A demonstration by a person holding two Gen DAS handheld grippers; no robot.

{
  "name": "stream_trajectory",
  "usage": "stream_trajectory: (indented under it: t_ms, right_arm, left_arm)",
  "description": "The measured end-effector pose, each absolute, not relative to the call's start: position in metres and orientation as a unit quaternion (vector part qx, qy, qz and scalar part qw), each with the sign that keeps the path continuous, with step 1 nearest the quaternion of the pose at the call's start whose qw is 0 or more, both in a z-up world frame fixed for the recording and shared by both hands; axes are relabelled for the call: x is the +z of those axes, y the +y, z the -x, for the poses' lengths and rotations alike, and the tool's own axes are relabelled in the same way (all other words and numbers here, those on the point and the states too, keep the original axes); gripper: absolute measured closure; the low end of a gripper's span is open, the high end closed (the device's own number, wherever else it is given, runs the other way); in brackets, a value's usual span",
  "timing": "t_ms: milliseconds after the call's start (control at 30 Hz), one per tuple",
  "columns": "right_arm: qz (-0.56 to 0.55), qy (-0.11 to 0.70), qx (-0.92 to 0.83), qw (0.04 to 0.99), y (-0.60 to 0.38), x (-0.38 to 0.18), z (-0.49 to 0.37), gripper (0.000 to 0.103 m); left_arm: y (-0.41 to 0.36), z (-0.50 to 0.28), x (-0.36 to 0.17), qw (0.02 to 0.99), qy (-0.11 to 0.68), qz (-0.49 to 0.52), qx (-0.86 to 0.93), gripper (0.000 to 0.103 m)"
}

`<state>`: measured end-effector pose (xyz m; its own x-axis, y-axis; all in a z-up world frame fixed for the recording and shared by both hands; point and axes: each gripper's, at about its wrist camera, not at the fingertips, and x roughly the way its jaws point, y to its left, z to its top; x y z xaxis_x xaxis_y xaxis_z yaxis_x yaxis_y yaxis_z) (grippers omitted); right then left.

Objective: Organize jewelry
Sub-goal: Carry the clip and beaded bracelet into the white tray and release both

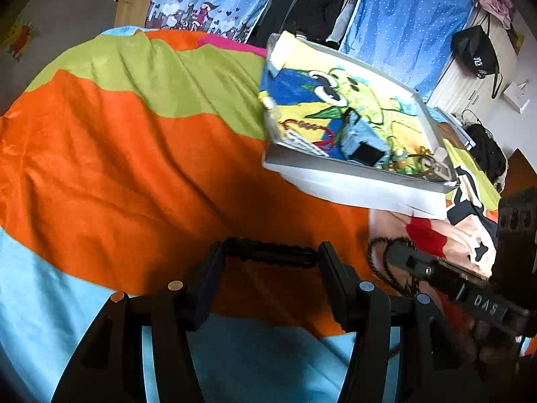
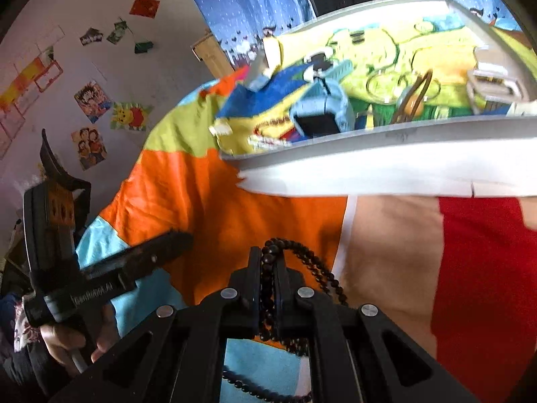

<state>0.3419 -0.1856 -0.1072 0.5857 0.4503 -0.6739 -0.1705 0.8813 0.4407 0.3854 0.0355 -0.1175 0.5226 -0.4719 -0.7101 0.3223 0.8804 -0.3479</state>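
My right gripper (image 2: 267,263) is shut on a black bead necklace (image 2: 312,265), which hangs in loops beside and below the fingers, above the bedspread. It also shows in the left wrist view (image 1: 386,262) at the right, with the necklace (image 1: 377,258) draped around its tip. My left gripper (image 1: 270,262) is open and holds a black strap-like piece (image 1: 268,253) spanning between its fingertips; I cannot tell what it is. A white tray (image 1: 352,181) lined with cartoon cloth holds several jewelry pieces, a blue watch (image 1: 362,144) and bangles (image 1: 423,164). The tray (image 2: 386,168) lies just ahead of the right gripper.
A bedspread (image 1: 117,151) in orange, green and light blue bands covers the bed. Blue dotted curtains (image 1: 402,16) hang behind. A wall with posters (image 2: 90,100) is on the left. A black bag (image 1: 475,53) hangs at far right.
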Motion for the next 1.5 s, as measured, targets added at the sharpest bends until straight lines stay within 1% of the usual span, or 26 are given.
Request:
stream_trajectory:
  t_ms: [200, 400, 600, 733, 800, 933, 1100, 1300, 1500]
  right_arm:
    - [-0.175, 0.380, 0.185, 0.889, -0.197, -0.081, -0.336, 0.097]
    - [-0.184, 0.333, 0.192, 0.905, -0.217, -0.041, -0.336, 0.097]
    - [-0.168, 0.291, 0.197, 0.921, -0.251, 0.015, -0.369, 0.097]
    - [-0.139, 0.276, 0.195, 0.931, -0.266, 0.046, -0.409, 0.097]
    - [-0.125, 0.272, 0.189, 0.935, -0.272, 0.053, -0.424, 0.097]
    - [-0.100, 0.284, 0.170, 0.938, -0.279, 0.045, -0.467, 0.097]
    - [-0.100, 0.331, 0.153, 0.926, -0.284, 0.003, -0.512, 0.096]
    - [-0.083, 0.388, 0.137, 0.908, -0.287, -0.042, -0.536, 0.096]
    - [-0.066, 0.404, 0.124, 0.904, -0.298, -0.052, -0.530, 0.096]
  left_arm:
    - [0.019, -0.368, -0.090, 0.881, 0.405, 0.078, -0.231, 0.052]
    - [-0.003, -0.371, -0.061, 0.890, 0.380, 0.089, -0.238, 0.052]
    - [-0.035, -0.406, -0.031, 0.898, 0.351, 0.103, -0.244, 0.052]
    - [-0.058, -0.450, -0.008, 0.908, 0.336, 0.095, -0.233, 0.052]
    - [-0.066, -0.473, -0.004, 0.911, 0.337, 0.086, -0.221, 0.052]
    - [-0.074, -0.521, -0.014, 0.912, 0.353, 0.082, -0.191, 0.052]
    - [-0.082, -0.562, -0.048, 0.901, 0.393, 0.075, -0.170, 0.052]
    - [-0.089, -0.579, -0.084, 0.883, 0.435, 0.071, -0.162, 0.052]
    - [-0.088, -0.577, -0.092, 0.879, 0.444, 0.073, -0.159, 0.051]
